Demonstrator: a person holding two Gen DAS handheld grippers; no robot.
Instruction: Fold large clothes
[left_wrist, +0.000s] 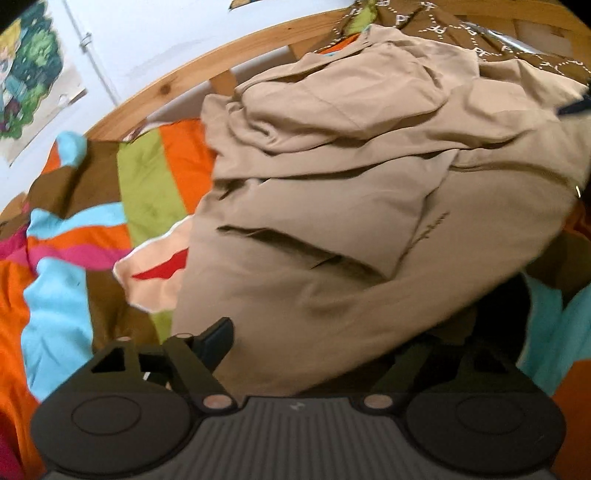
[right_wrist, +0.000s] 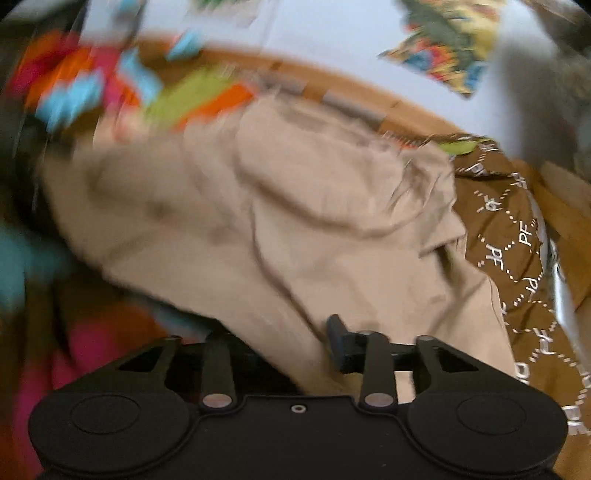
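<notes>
A large beige garment (left_wrist: 351, 184) lies crumpled on a bed, and it also fills the right wrist view (right_wrist: 295, 206). My left gripper (left_wrist: 328, 343) is at its near hem with jaws spread wide; the left finger (left_wrist: 218, 341) shows, while the right one is hidden under the cloth that drapes across the gap. My right gripper (right_wrist: 295, 332) is at the garment's near edge. Its jaws are drawn in close on a thick fold. Only its right finger (right_wrist: 338, 338) shows; the other is covered by cloth. The right wrist view is blurred by motion.
Under the garment lies a striped bedspread (left_wrist: 74, 295) in orange, blue, green, brown and pink. A peach cloth with a red mark (left_wrist: 151, 273) pokes out at the garment's left. Brown fabric printed with white letters (right_wrist: 517, 240) lies to the right. A wooden headboard (left_wrist: 166, 85) and a wall poster (left_wrist: 26, 74) are behind.
</notes>
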